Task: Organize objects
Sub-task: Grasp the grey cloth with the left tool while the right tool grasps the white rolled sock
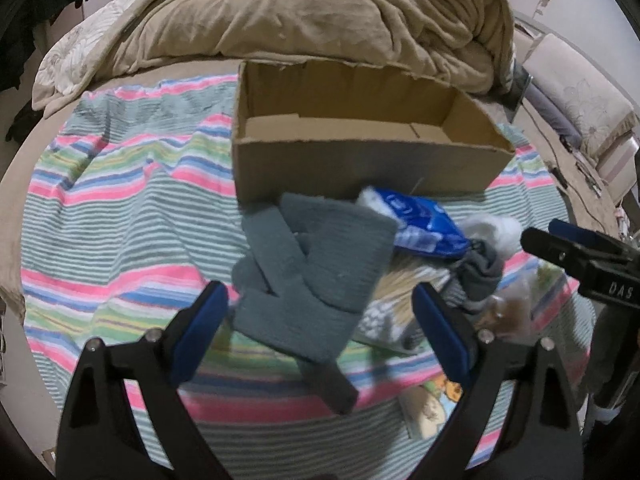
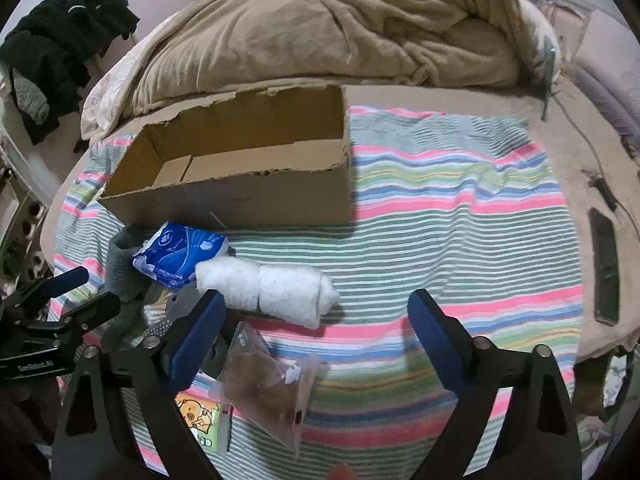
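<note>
Both jaws stand wide with nothing between the pads. The left hand-held gripper (image 1: 320,328) hangs over the grey knitted cloth (image 1: 316,264), the right hand-held gripper (image 2: 316,328) over the rolled white towel (image 2: 268,292). The things lie heaped on the striped blanket (image 2: 460,216) in the middle of the bed, just in front of the empty cardboard box (image 2: 240,168).

The heap is tight. I'd worry that a closing jaw drags the blue tissue pack (image 1: 424,220) or the dark sock (image 1: 480,272) along, or that the limp cloth slips out mid-lift.

Only the right wrist view shows the clear bag (image 2: 268,384) plainly; the left shows the cloth's full spread.
</note>
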Demonstrator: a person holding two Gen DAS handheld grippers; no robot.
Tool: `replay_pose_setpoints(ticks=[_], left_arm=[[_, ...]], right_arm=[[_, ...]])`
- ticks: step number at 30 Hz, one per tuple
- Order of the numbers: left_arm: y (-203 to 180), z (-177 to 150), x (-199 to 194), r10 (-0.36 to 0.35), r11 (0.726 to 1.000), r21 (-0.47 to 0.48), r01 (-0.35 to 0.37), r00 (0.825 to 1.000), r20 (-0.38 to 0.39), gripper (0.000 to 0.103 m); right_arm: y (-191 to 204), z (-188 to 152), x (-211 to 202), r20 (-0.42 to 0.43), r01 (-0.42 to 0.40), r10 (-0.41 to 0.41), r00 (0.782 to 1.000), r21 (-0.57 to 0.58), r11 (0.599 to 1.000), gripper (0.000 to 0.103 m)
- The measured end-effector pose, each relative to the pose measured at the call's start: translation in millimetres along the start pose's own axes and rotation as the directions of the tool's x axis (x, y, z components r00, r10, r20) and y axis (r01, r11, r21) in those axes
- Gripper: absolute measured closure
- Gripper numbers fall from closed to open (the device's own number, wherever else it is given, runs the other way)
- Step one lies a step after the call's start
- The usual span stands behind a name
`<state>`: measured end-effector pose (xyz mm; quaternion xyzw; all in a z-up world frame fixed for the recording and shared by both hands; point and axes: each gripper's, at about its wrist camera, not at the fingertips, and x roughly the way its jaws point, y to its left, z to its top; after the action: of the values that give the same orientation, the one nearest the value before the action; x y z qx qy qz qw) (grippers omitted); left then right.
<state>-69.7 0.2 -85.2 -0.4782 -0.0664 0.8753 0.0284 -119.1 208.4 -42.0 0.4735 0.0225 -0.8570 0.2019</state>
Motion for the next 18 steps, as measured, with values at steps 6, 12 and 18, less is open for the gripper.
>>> replay_pose_setpoints(ticks=[6,12,18], left_arm=[[2.0,-0.2,14.4,0.009,1.000,0.021,-0.008,1.000,-0.016,0.028],[2.5,-0.6,26.3,-0.034,0.999,0.024,0.035,0.999,-0.031,0.046],[4.1,0.2,23.0,-0.083,0.996,0.012,0.084,0.996,-0.013,0.057]], right_arm=[[-0.2,-0.2,17.4,-0.029,-0.040,0.040,0.999,0.009,0.999,0.020],[-5.5,1.0,28.8,-0.021,-0.123,0.124,0.992,0.042,0.991,0.028],[0.9,-0.5,33.4,-0.007,-0.177,0.178,0.984,0.041,0.983,0.060]])
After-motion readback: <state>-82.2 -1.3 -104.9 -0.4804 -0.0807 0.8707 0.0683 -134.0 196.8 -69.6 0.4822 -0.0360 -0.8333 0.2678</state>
